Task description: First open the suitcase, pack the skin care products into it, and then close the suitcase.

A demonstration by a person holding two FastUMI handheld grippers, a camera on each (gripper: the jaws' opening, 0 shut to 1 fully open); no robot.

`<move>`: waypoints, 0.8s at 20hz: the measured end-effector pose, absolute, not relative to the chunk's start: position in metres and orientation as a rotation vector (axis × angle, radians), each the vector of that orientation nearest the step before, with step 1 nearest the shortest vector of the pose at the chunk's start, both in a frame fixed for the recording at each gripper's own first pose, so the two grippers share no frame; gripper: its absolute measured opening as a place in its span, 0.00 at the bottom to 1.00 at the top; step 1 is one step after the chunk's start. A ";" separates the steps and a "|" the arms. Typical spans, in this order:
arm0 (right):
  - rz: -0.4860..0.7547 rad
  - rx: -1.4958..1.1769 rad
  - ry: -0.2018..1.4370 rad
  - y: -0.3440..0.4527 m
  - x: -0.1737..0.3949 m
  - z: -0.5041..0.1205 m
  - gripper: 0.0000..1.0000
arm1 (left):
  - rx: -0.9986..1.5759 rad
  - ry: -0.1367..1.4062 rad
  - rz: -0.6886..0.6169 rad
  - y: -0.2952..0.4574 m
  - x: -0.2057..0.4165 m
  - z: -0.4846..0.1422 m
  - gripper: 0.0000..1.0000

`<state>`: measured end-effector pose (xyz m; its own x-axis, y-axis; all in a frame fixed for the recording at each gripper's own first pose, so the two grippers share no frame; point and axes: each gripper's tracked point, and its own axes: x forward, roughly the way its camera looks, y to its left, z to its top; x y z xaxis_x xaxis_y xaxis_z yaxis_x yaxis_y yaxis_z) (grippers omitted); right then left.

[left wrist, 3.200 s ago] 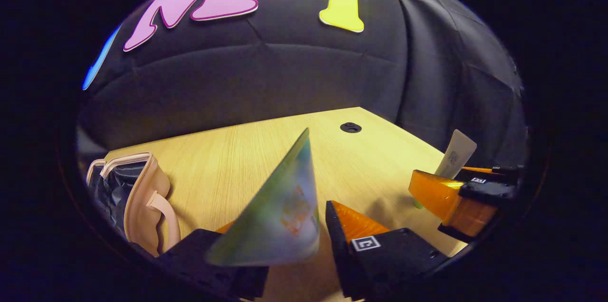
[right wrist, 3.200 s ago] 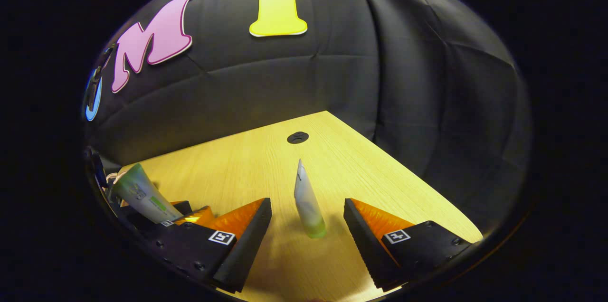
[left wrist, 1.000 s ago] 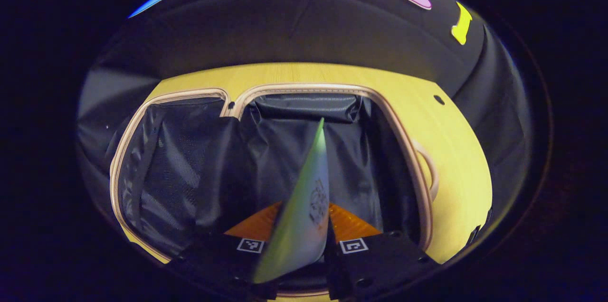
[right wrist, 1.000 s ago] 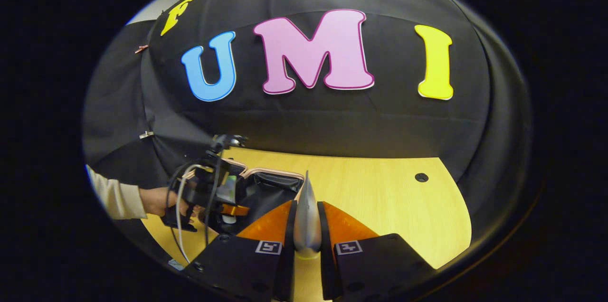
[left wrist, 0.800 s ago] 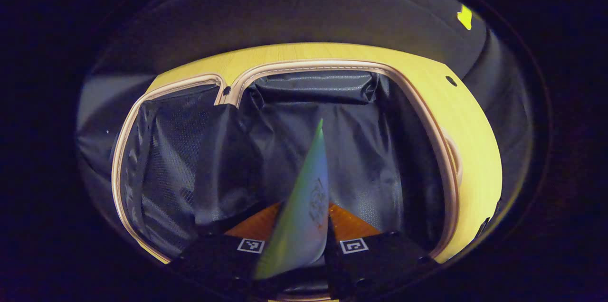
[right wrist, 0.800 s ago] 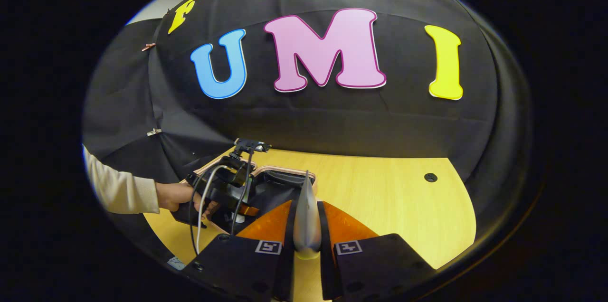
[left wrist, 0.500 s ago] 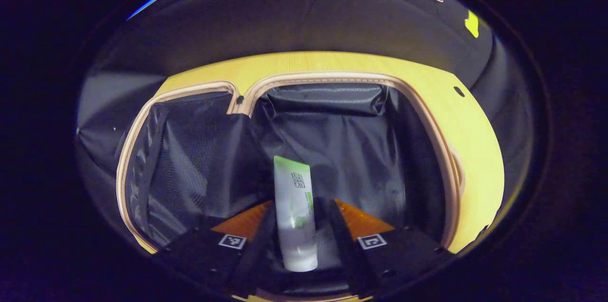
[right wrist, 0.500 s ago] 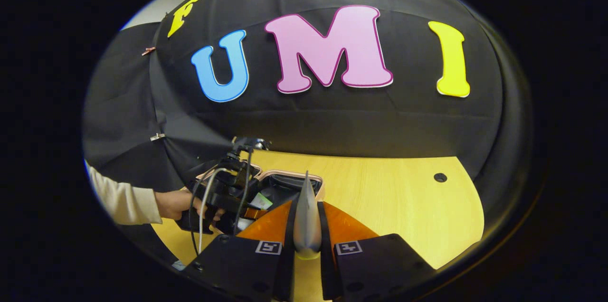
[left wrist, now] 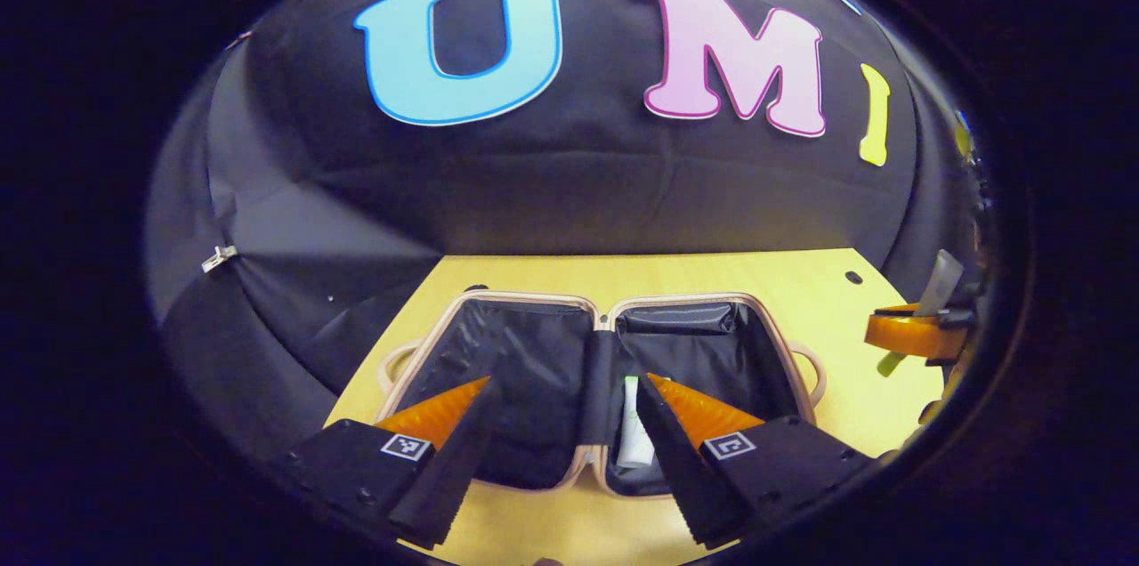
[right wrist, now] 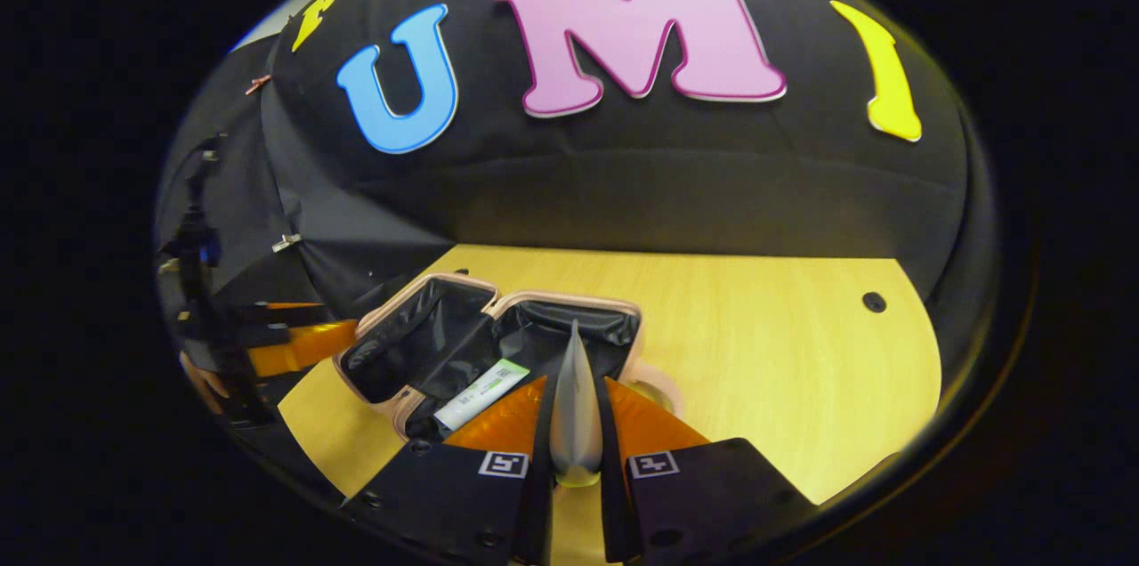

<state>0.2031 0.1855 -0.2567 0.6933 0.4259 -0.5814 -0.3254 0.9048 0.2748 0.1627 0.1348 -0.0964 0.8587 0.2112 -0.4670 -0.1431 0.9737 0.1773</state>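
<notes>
Pale wood table [left wrist: 801, 281] carries the suitcase [left wrist: 498, 299], which lies spread open with both dark-lined halves facing up. One tube [left wrist: 634, 432] (white, with a green end) lies flat in the half on the right as the left gripper view has it, close to the hinge. Left gripper [left wrist: 562, 388] hovers above the case with its fingers spread wide and nothing between them. Right gripper [right wrist: 576, 397] is closed on a second tube [right wrist: 575, 410], held upright and edge-on, above the near edge of the suitcase [right wrist: 569, 301]; the first tube [right wrist: 480, 393] lies just to its left.
</notes>
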 end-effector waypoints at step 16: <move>0.272 0.107 1.088 0.271 0.209 -0.412 0.38 | 0.032 0.384 0.560 0.271 0.001 -0.095 0.96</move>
